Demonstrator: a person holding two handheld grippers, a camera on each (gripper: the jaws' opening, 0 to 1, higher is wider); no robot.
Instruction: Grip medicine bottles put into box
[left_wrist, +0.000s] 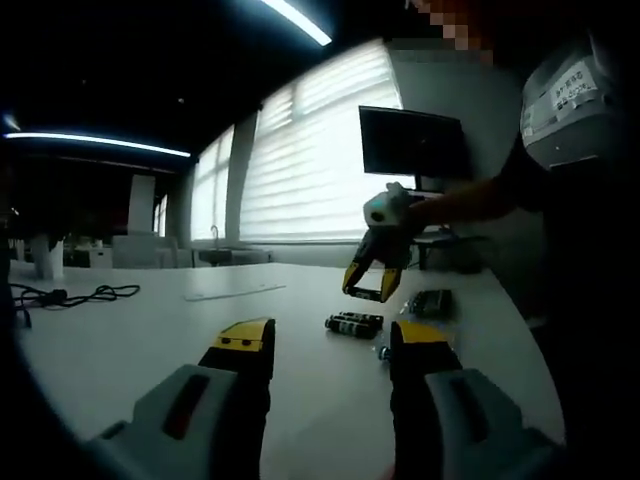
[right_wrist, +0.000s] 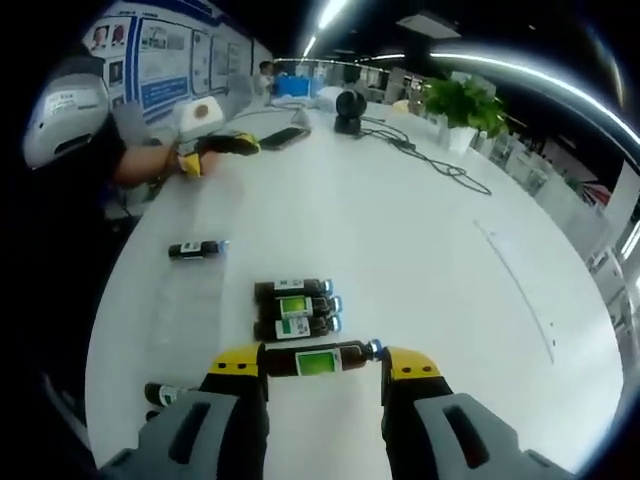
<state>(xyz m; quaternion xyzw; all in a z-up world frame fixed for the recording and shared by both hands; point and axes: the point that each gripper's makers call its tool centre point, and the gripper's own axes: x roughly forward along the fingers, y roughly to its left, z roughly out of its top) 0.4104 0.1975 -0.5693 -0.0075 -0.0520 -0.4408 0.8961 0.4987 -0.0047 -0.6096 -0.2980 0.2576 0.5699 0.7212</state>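
Note:
My right gripper (right_wrist: 322, 362) is shut on a brown medicine bottle (right_wrist: 315, 358) with a green label, held crosswise between its yellow tips. In the left gripper view the right gripper (left_wrist: 365, 293) hangs above the white table (left_wrist: 150, 340), a dark bottle across its tips. Three more bottles (right_wrist: 295, 307) lie side by side just beyond the held one. A single bottle (right_wrist: 197, 249) lies farther left, and another (right_wrist: 165, 393) sits near the table edge. My left gripper (left_wrist: 332, 340) is open with nothing between its jaws. The left gripper (right_wrist: 215, 148) also appears far off by the person's hand.
A person in a dark shirt (right_wrist: 70, 170) stands at the table's edge. A black cable (left_wrist: 70, 295) lies at the left and a monitor (left_wrist: 412, 143) stands at the back. A small dark object (left_wrist: 432, 300) rests beside the lying bottles (left_wrist: 353, 322). A plant (right_wrist: 465, 100) stands far off.

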